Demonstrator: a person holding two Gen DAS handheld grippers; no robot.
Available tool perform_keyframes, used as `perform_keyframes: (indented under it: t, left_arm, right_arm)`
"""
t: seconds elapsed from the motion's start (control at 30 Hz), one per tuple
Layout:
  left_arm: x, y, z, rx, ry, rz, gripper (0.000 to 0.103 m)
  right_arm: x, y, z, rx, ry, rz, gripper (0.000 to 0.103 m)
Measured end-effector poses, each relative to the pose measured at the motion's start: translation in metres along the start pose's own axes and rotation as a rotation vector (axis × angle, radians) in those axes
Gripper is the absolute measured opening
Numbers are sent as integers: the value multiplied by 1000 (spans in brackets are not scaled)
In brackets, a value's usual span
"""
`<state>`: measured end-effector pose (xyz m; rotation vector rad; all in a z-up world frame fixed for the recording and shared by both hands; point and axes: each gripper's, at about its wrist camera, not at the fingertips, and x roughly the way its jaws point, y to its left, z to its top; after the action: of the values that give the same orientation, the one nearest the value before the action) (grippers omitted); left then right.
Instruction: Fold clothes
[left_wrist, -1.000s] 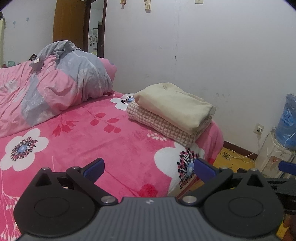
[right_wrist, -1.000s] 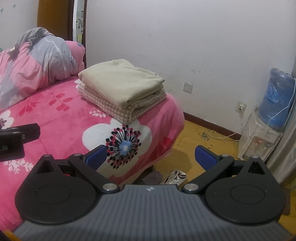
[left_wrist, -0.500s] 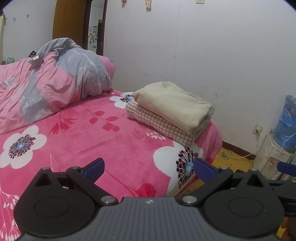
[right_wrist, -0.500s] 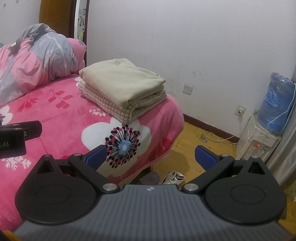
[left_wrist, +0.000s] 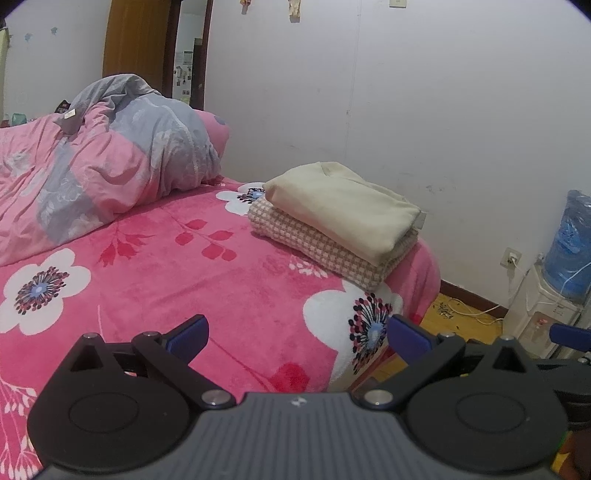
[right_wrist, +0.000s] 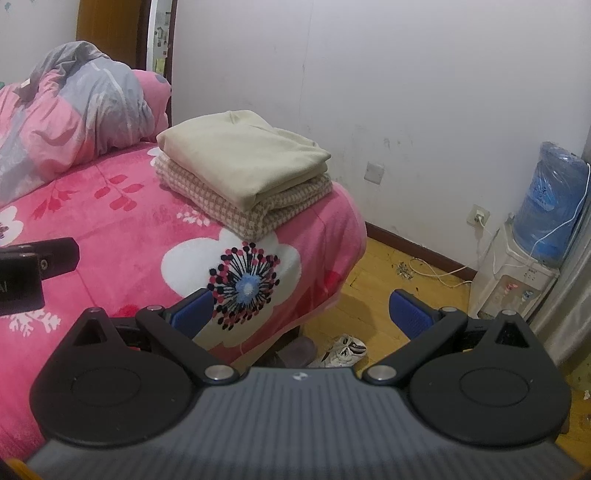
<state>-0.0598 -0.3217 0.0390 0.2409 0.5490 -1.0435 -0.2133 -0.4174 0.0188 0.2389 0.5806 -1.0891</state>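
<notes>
Cream garment (left_wrist: 343, 206) folded atop checked one (left_wrist: 317, 247) | both tongs empty, spread

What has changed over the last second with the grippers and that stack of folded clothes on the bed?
Little changed. Both cameras drifted slightly, so the scene shifts a bit in each view. The left gripper and right gripper stayed open and empty. The cream folded garment still lies on the checked one near the bed corner, untouched.
</notes>
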Motion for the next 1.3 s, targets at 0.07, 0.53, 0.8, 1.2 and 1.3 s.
perform_keyframes:
  t: [0.07,0.53,0.8,1.2,1.3]
  left_arm:
    - [1,-1,-1,3,2,-3,103]
    - [5,-5,-3,17,17,-8,103]
    - [6,-5,-4,14,21,-9,103]
    - [8,-4,-4,12,24,-3,103]
    - [7,-4,-4,15,25,-4,103]
  right_arm:
    - [0,0,0,0,1,-3,102]
    - [9,-5,-3,20,29,-13,102]
    - [9,-4,-3,14,31,-13,102]
    - [11,-2,-3,5,34,-11,102]
    - [11,-2,-3,7,34,-11,102]
